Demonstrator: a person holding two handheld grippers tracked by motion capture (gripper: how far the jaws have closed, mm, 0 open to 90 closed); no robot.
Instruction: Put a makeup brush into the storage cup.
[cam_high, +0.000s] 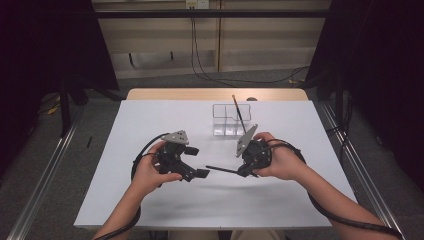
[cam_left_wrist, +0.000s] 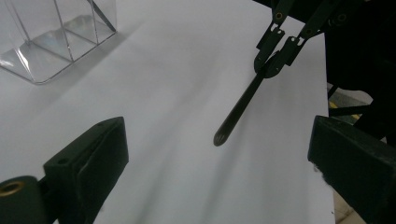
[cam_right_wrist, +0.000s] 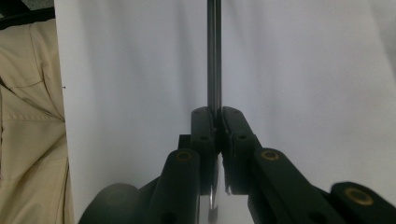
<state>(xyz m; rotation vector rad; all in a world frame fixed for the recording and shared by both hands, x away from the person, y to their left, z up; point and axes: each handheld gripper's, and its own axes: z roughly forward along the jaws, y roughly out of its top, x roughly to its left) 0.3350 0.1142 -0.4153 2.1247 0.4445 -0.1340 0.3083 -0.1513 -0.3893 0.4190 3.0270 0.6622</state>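
Handover step: right gripper (cam_high: 246, 172) pinches slim black rod (cam_left_wrist: 239, 108); left gripper (cam_high: 198, 161), spread, must close on the tip between its jaws.

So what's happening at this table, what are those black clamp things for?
A person sits at a white table with a hand-held gripper in each hand. The right gripper is clamped shut on a thin dark pen-like stick, holding it level above the table with its tip toward the left gripper. The left gripper's jaws stand open, with nothing between them, facing that tip. Farther back stands a clear plastic organizer with another stick leaning in it.
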